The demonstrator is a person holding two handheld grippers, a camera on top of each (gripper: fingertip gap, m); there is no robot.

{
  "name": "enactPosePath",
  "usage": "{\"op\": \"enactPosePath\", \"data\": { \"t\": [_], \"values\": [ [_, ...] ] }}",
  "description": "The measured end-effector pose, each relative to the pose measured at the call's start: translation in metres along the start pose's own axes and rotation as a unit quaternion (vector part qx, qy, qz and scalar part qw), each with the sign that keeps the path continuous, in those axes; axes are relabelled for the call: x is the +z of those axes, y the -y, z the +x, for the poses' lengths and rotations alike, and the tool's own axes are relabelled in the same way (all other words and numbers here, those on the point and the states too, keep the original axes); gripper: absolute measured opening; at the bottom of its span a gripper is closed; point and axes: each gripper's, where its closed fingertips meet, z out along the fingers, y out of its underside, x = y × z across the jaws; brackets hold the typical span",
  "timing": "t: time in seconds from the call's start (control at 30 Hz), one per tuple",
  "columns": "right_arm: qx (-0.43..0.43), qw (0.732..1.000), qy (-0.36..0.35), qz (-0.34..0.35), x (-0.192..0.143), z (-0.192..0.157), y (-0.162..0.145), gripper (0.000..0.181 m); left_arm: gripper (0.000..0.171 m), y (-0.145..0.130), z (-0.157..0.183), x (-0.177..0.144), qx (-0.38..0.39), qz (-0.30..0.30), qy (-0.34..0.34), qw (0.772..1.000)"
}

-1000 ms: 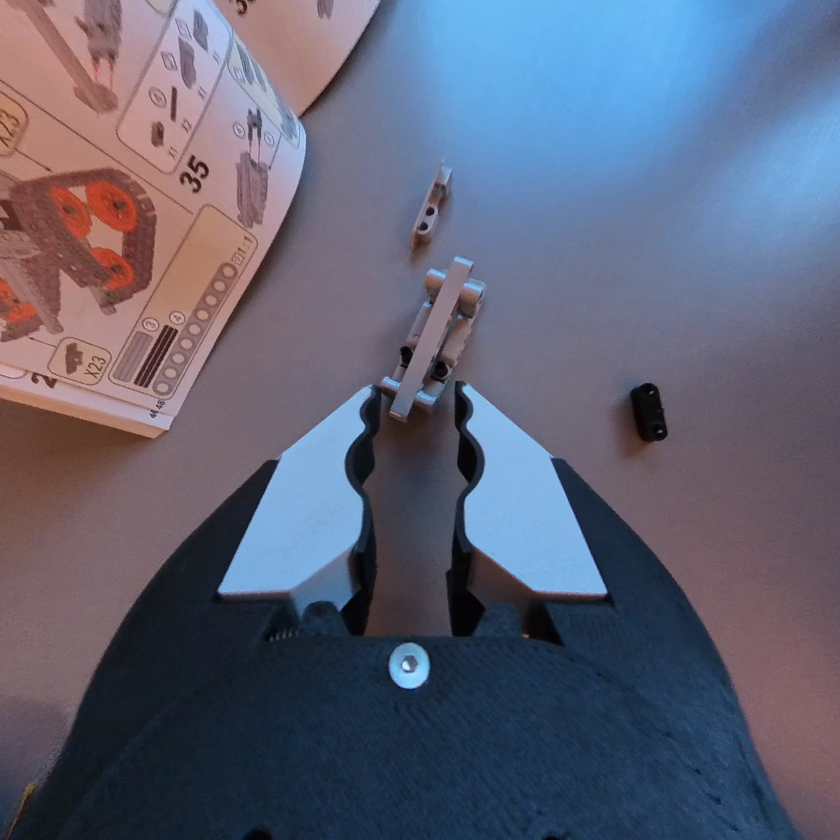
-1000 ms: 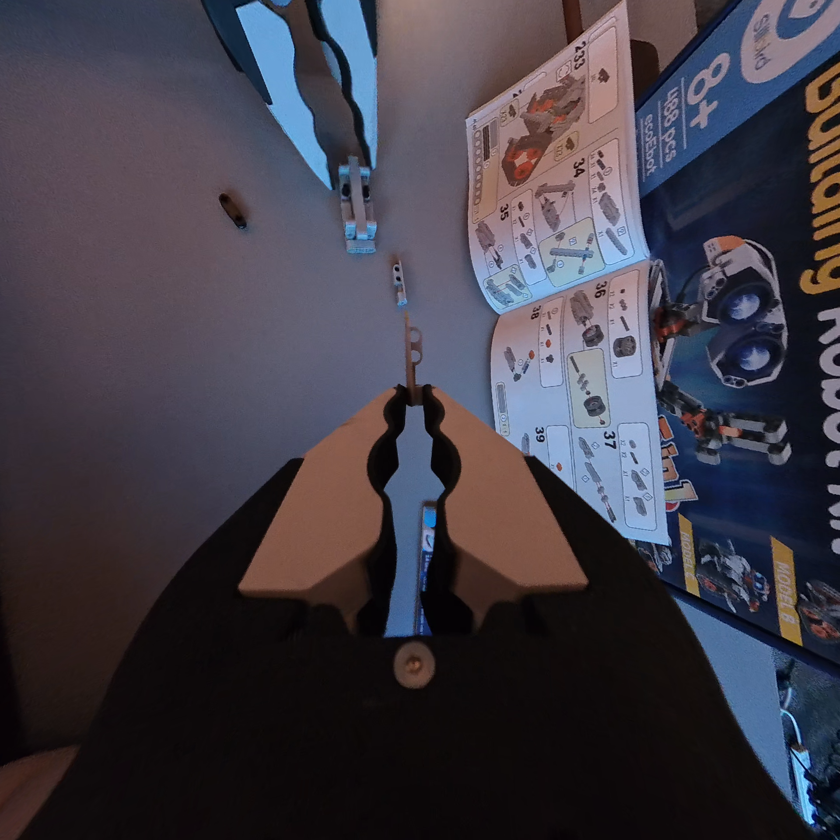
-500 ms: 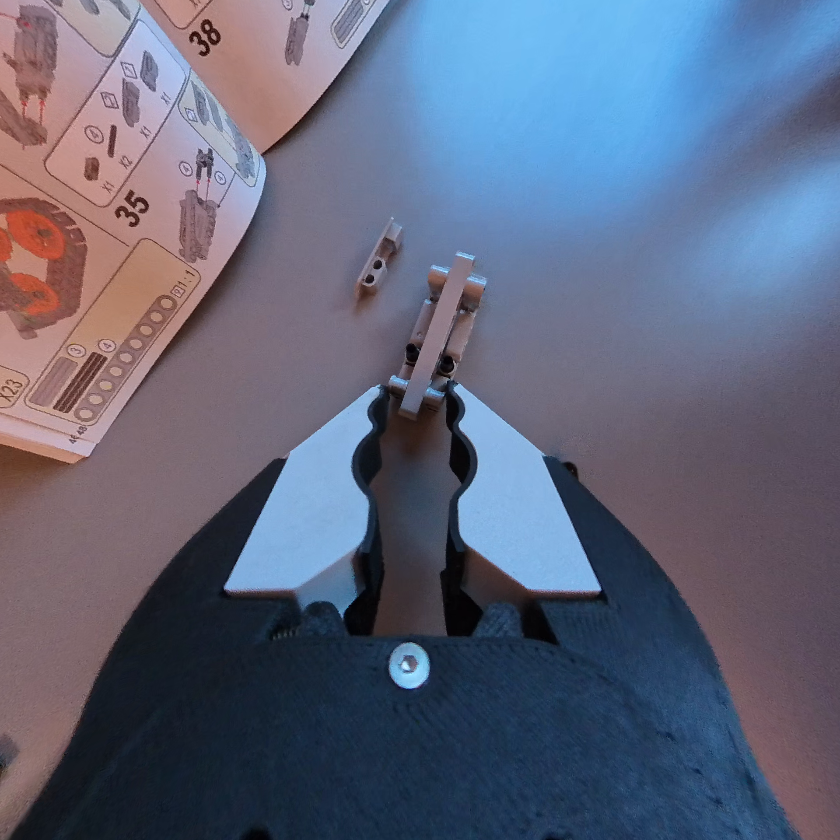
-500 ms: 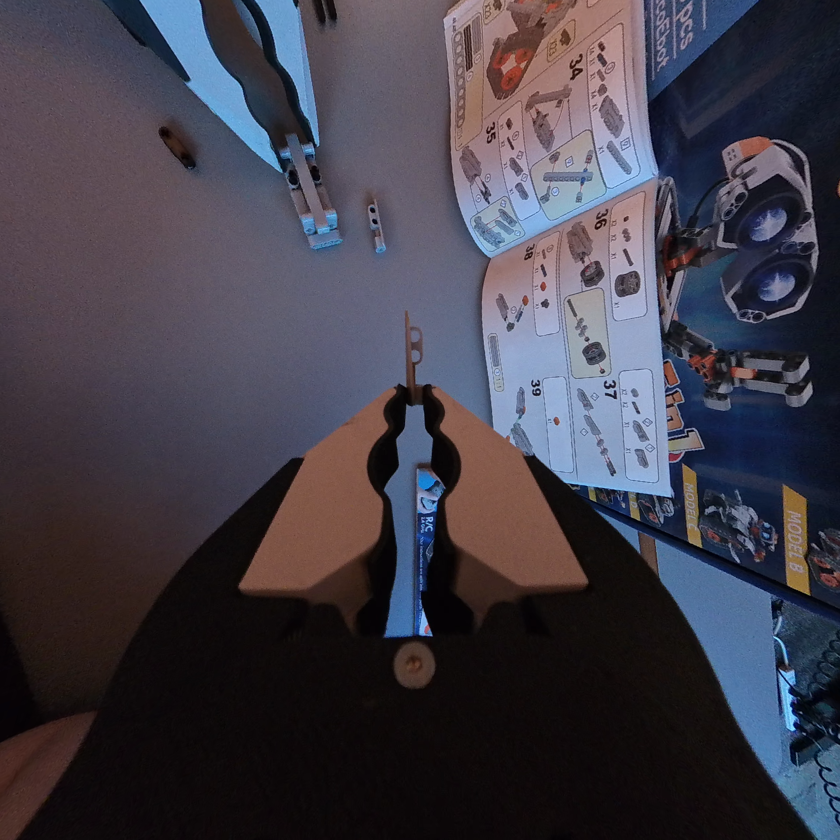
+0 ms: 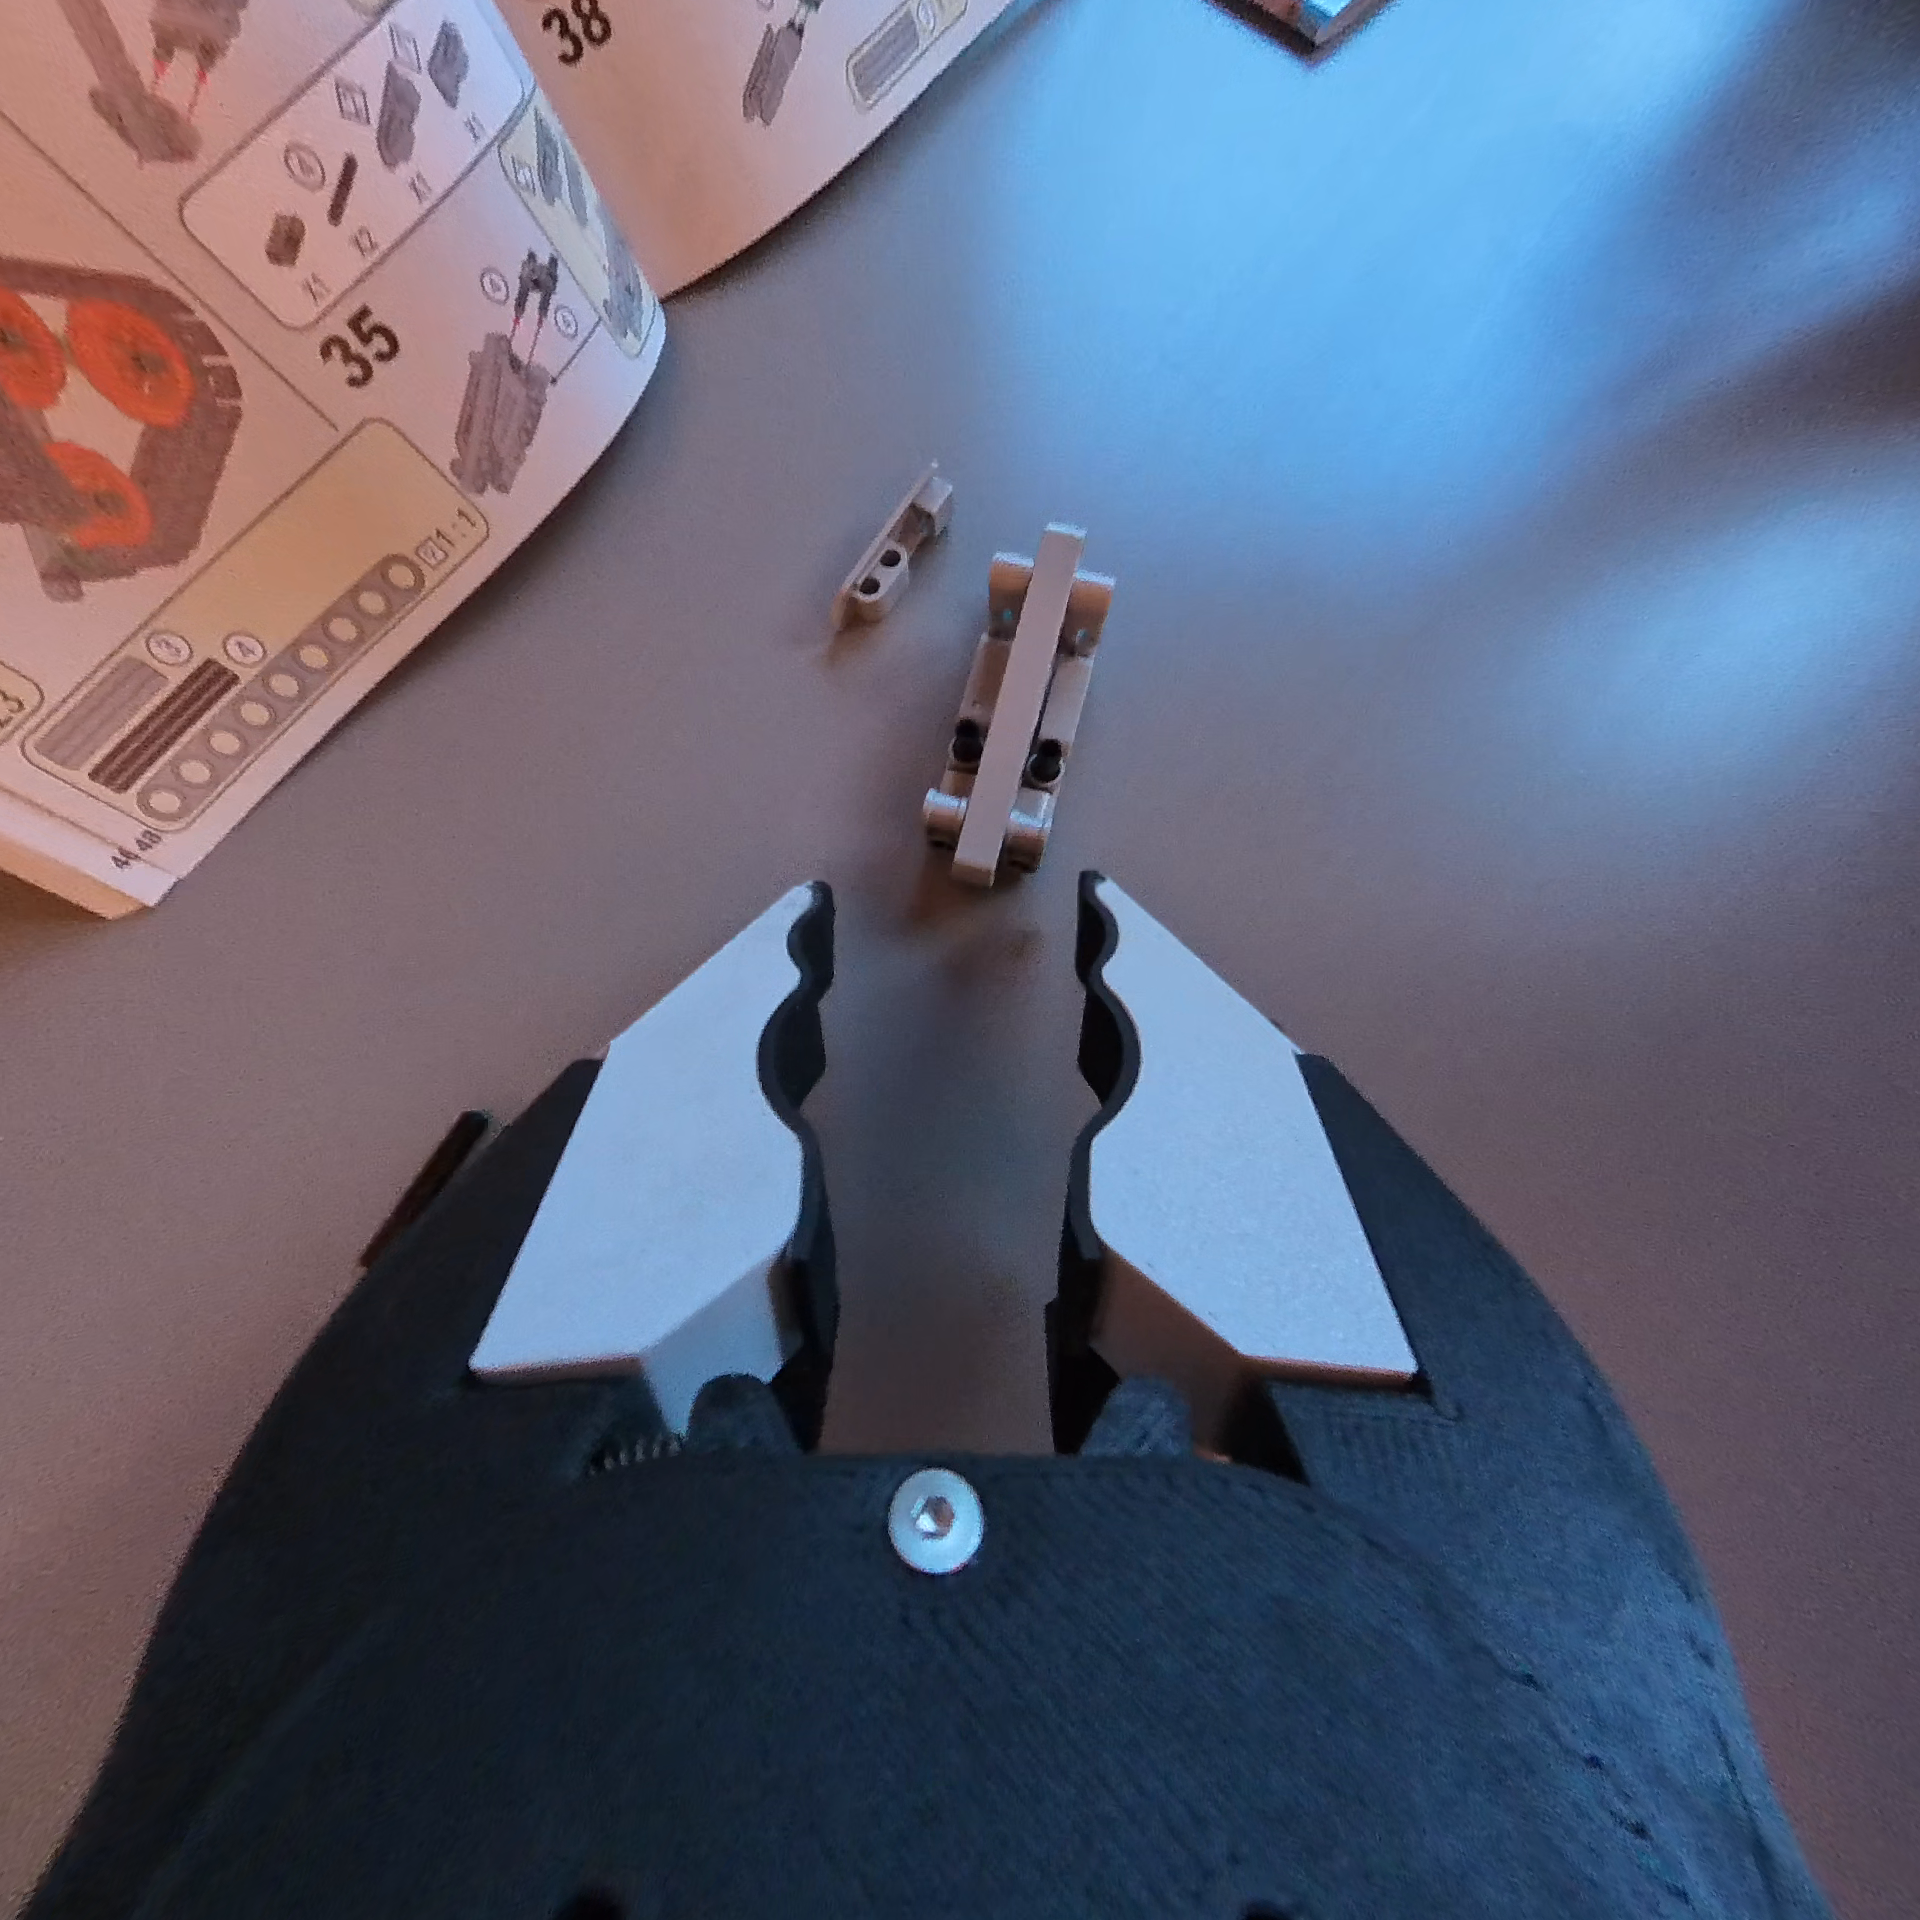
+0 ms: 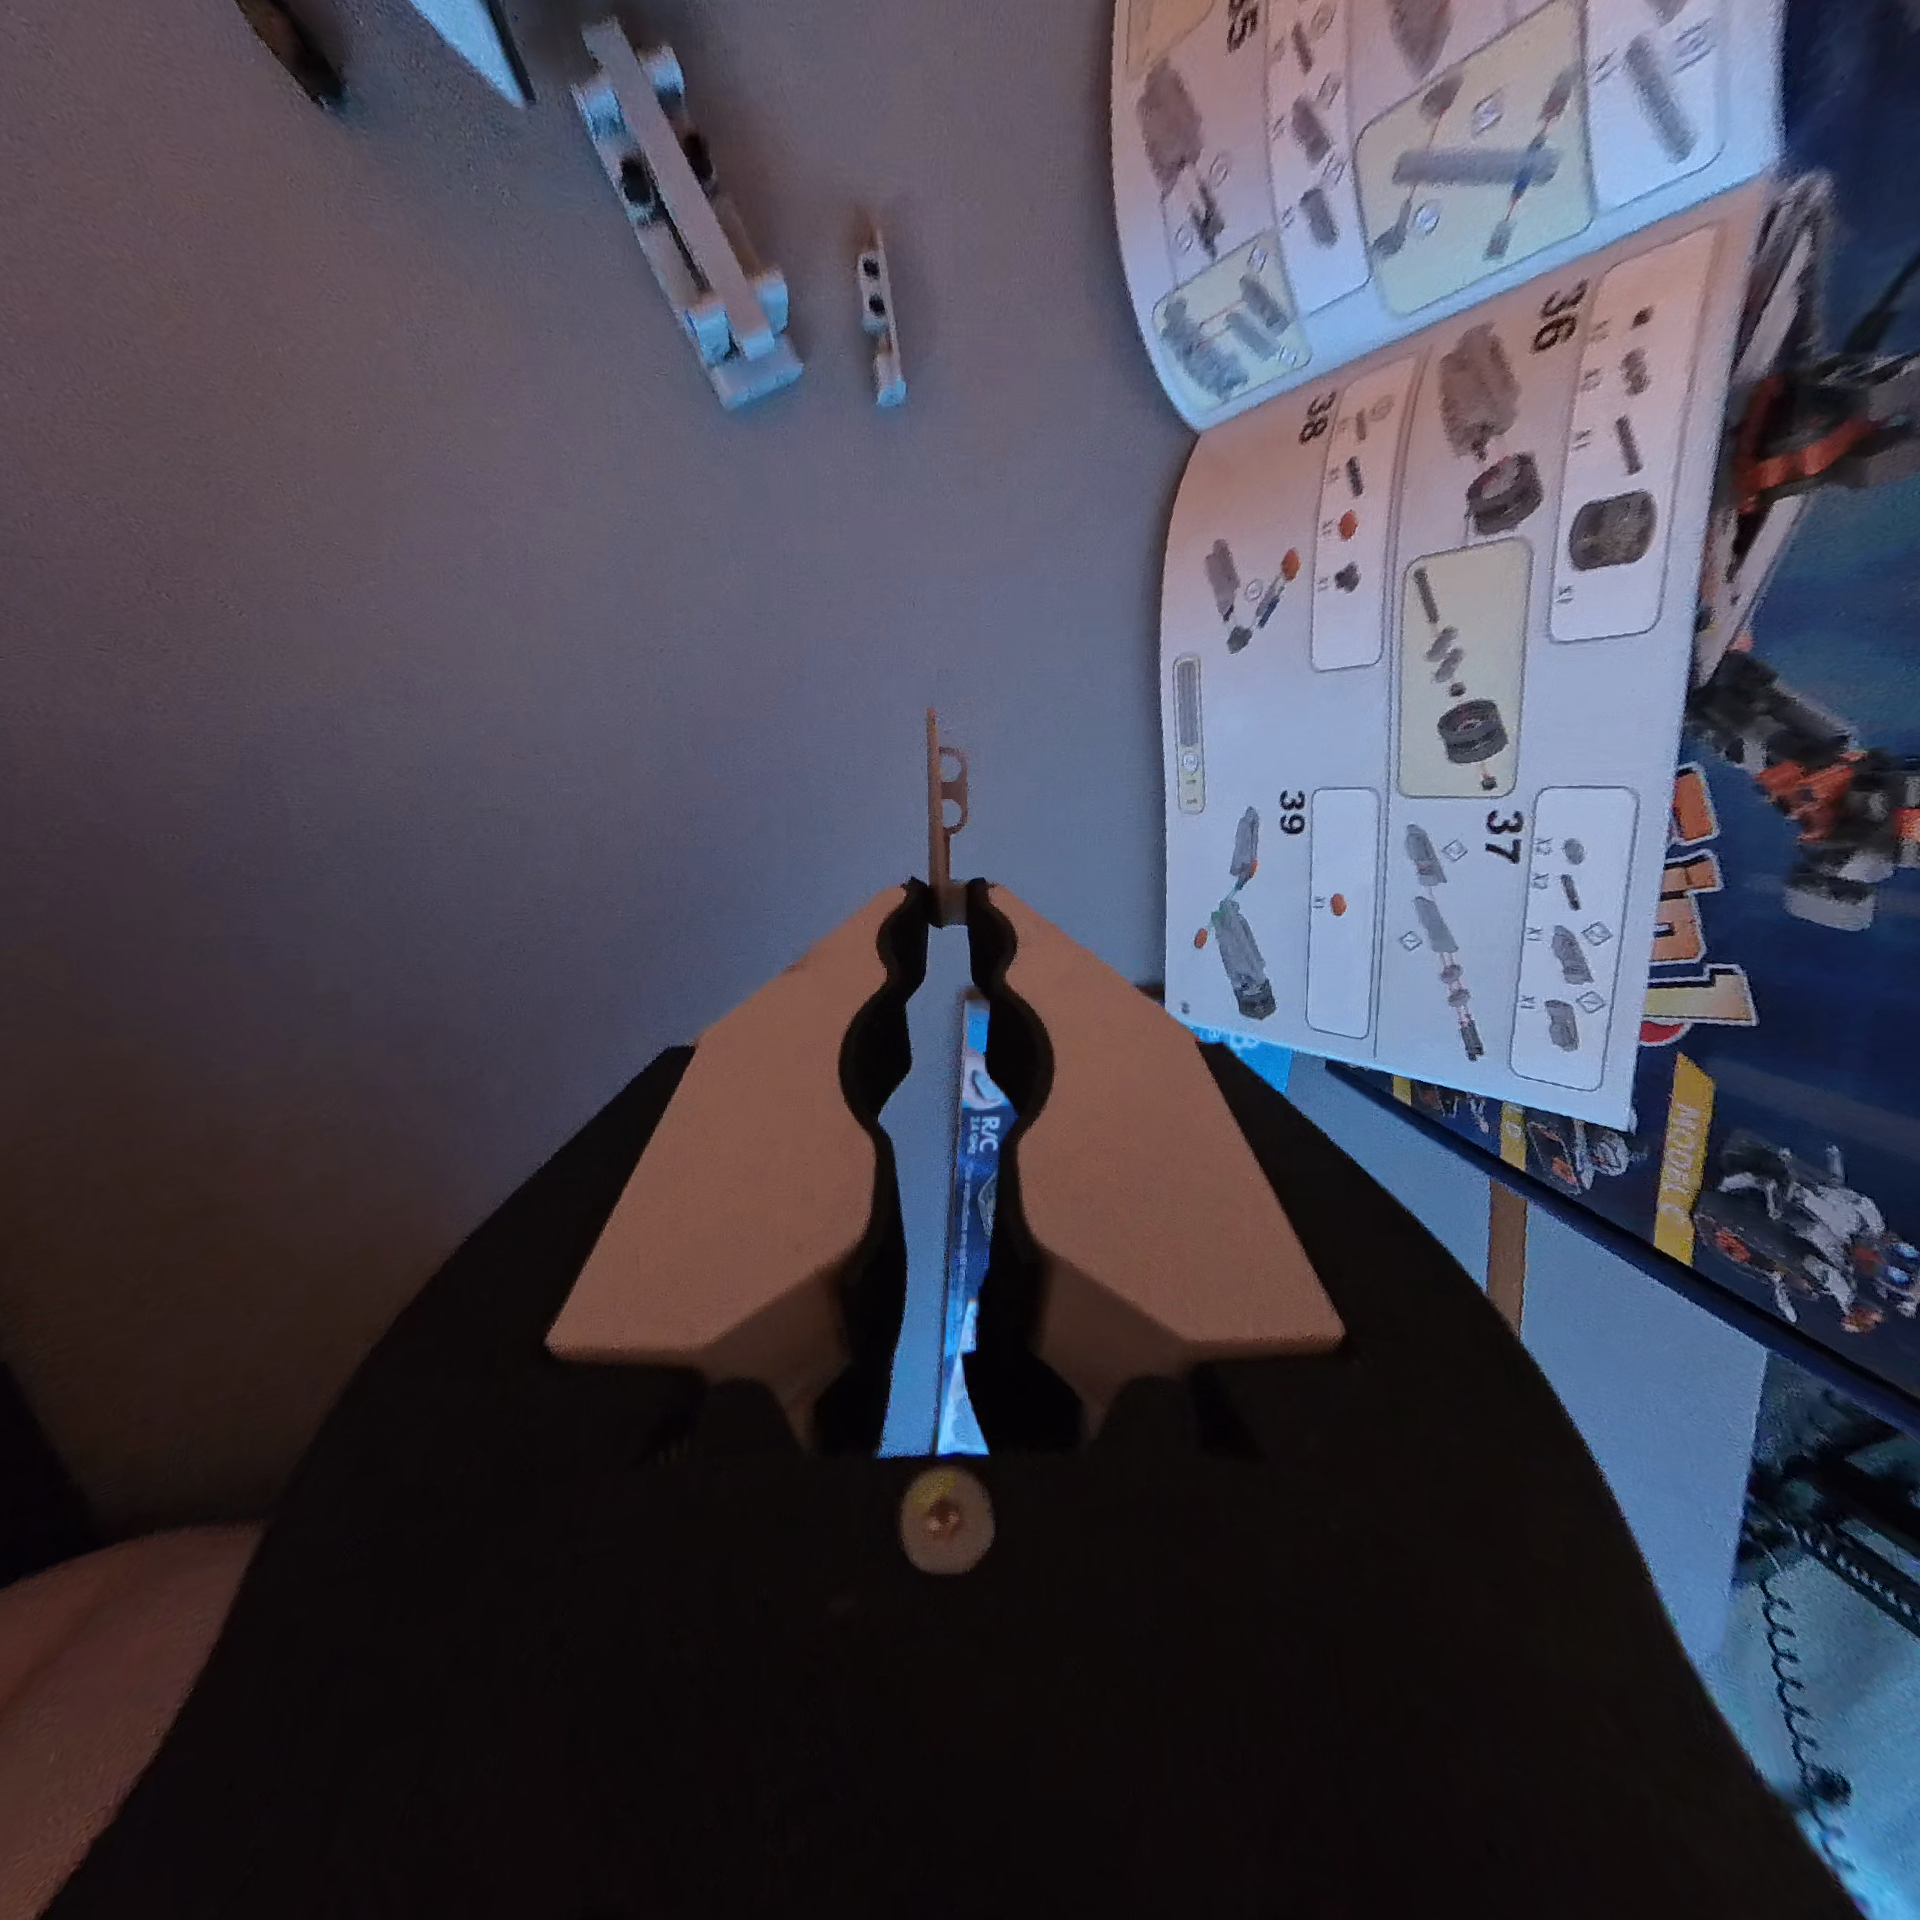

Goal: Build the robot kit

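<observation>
A small grey brick assembly point(image 5: 1013, 712) with two black pins lies on the grey table, just ahead of my left gripper point(image 5: 951, 904), which is open and empty and does not touch it. A small grey two-hole piece point(image 5: 894, 561) lies to its left. My right gripper point(image 6: 943, 902) is shut on a thin grey piece with small holes point(image 6: 948, 821), held up above the table. In the right wrist view the assembly point(image 6: 686, 218) and the two-hole piece point(image 6: 878, 301) lie at the top, with a tip of the left gripper at the upper left edge.
An open instruction booklet point(image 5: 260, 416) lies at the left of the left wrist view, and at the right of the right wrist view point(image 6: 1434, 665). It rests partly on a blue toy box point(image 6: 1787, 1039). A coiled cable point(image 6: 1829, 1683) hangs beyond the table edge.
My left gripper has opened wider and drawn back from the assembly, which stays on the table. My right gripper has moved closer to the pieces, still holding the thin grey piece.
</observation>
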Motion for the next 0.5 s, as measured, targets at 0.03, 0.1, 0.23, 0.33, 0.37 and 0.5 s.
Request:
{"op": "enactPosePath", "data": {
  "t": [0.03, 0.1, 0.23, 0.33, 0.37, 0.5],
  "values": [
    [0.000, 1.000, -0.005, -0.009, 0.002, 0.002, -0.002, 0.007, 0.044, -0.003, -0.001, 0.002, 0.001, -0.004, 0.001, 1.000],
    [0.003, 1.000, -0.014, -0.008, 0.003, 0.006, -0.001, 0.007, 0.041, -0.005, -0.002, 0.005, 0.004, -0.003, 0.004, 1.000],
    [-0.003, 1.000, -0.011, 0.009, 0.000, 0.003, 0.005, 0.007, 0.036, -0.004, -0.006, 0.005, -0.002, 0.001, 0.009, 1.000],
    [-0.003, 1.000, -0.013, 0.009, 0.000, 0.004, 0.006, 0.007, 0.033, -0.004, -0.008, 0.005, -0.005, 0.007, 0.013, 1.000],
    [-0.004, 1.000, -0.012, 0.008, 0.000, 0.003, 0.005, 0.007, 0.031, -0.004, -0.009, 0.005, -0.005, 0.007, 0.015, 1.000],
    [-0.008, 1.000, -0.012, 0.000, 0.001, 0.002, 0.003, 0.007, 0.028, -0.004, -0.011, 0.006, -0.010, 0.010, 0.021, 1.000]
  ]
}}
